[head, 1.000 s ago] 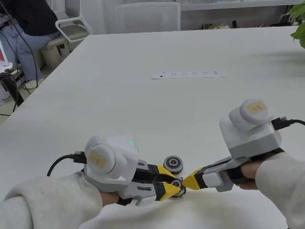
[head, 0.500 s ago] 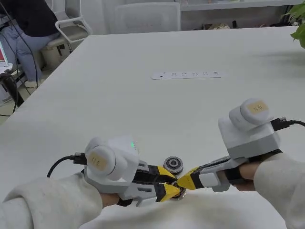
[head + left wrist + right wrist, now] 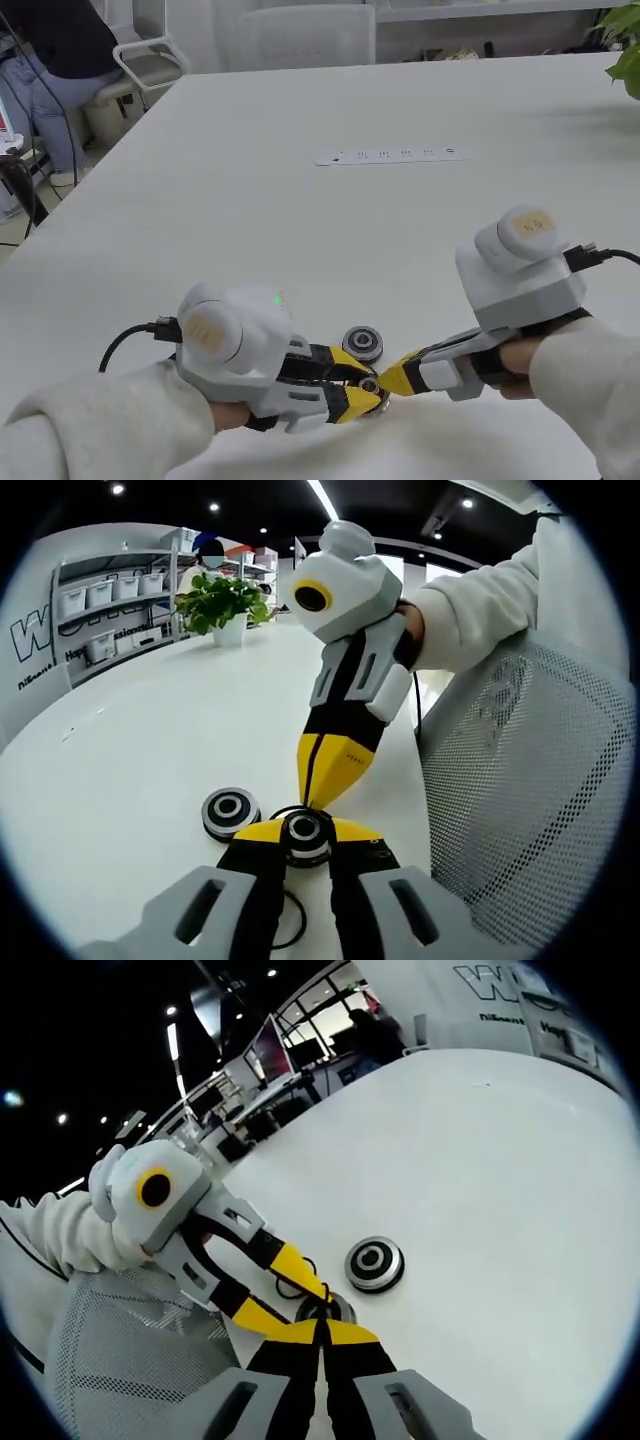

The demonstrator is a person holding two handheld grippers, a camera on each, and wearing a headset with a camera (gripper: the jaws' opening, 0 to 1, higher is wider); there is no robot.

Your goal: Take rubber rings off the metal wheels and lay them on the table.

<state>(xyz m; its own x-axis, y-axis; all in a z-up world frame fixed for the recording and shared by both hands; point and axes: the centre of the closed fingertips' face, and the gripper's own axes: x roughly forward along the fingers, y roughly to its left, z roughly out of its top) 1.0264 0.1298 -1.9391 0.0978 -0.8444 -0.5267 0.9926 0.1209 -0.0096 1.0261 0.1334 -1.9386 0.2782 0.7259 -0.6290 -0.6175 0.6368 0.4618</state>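
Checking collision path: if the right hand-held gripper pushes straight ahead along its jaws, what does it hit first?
The metal wheel clamped in the left hand-held gripper: it sits right at the right hand-held gripper's shut tips, probably touching. The second wheel lies off to one side of that line.

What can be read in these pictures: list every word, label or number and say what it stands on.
"W": large dark letter on the wall, left gripper view; what follows it is hidden.
Smaller lines under it: blurred, unreadable.
Tan sticker on the left gripper: too small to read.
Tan sticker on the right gripper: too small to read.
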